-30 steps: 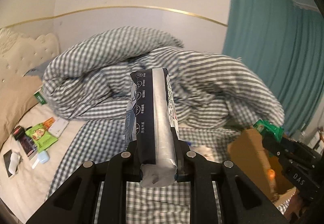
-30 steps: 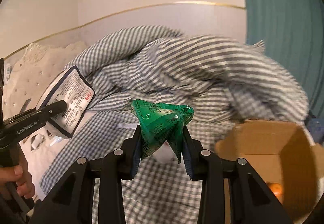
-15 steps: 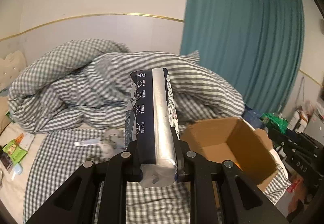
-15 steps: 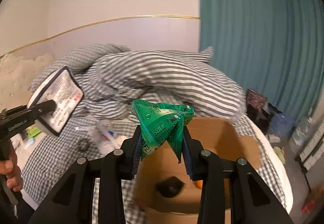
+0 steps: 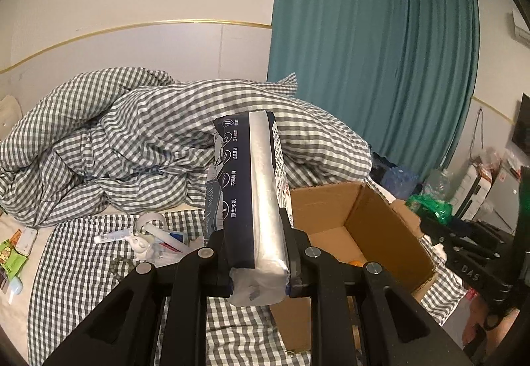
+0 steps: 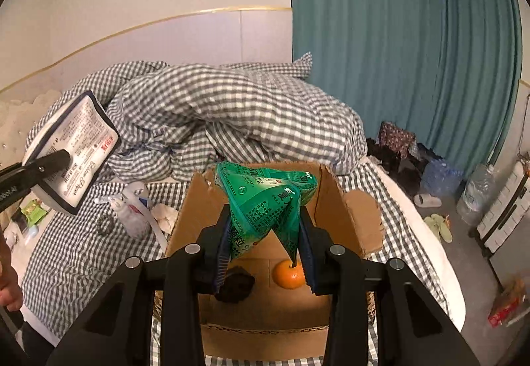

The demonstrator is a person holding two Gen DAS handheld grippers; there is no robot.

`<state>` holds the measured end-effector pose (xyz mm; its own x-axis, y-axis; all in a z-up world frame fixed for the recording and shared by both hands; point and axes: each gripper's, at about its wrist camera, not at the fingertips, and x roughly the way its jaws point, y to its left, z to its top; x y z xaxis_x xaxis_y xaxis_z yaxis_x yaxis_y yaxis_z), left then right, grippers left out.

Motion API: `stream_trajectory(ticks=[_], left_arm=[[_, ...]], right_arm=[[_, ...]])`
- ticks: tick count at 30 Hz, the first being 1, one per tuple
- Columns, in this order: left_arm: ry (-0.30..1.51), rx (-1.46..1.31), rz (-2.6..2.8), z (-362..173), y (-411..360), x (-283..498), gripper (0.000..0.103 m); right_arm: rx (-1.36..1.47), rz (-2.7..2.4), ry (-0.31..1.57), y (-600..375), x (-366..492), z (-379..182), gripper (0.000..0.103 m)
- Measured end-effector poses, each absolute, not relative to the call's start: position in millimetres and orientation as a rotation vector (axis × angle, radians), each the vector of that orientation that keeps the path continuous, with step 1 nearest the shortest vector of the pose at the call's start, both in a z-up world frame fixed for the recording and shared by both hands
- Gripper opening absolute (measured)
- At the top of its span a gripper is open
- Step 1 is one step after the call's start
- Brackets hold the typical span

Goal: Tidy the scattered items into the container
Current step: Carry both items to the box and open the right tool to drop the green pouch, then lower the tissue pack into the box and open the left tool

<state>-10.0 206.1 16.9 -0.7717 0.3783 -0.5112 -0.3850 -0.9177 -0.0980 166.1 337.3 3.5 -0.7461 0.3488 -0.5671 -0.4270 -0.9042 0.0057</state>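
A dark blue and silver tissue pack [image 5: 255, 183] stands up between the jaws of my left gripper [image 5: 253, 230], which is shut on it, just left of the open cardboard box [image 5: 381, 227]. The right wrist view shows this pack [image 6: 76, 150] at far left. My right gripper [image 6: 265, 223] hangs over the box [image 6: 331, 193] with a crumpled green packet [image 6: 265, 197] between its pads. Its jaws are opening, and the packet is still caught between them. An orange [image 6: 289, 274] and a dark object [image 6: 237, 283] lie on the box floor.
A rumpled checked duvet [image 5: 149, 140] is piled behind the box. A tape roll [image 5: 150, 220], tubes and a green snack packet [image 5: 10, 256] lie on the bed to the left. Teal curtains [image 6: 414, 51] hang on the right, above water bottles and slippers [image 6: 439, 223] on the floor.
Both grippers have swung right across the bed. The box has come from the right edge to under the right gripper and beside the left. Both items have stayed in the jaws.
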Motion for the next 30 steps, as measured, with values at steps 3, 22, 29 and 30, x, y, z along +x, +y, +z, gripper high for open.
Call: stream_trajectory(ticks=[3,22,29,30], left_arm=[[0.022,-0.756,2.623,15.8,208.6,-9.9,0.020],[0.081,-0.778,2.524,0.6,271.8,-12.1,0.020],[0.091,-0.803,2.460,-14.1,316.2,-15.9,0.020],[0.096,-0.807,2.450,-17.4,323.6,-16.0,0.020]], right_arm=[[-0.835,2.571,0.188,340.2,160.4,-2.3,0.066],[-0.662,2.483,0.210,373.5,196.4,14.4,0.103],[-0.648,2.460,0.192,381.7,221.4,19.2,0.103],[-0.649,2.457,0.186,382.8,223.4,18.8,0.103]])
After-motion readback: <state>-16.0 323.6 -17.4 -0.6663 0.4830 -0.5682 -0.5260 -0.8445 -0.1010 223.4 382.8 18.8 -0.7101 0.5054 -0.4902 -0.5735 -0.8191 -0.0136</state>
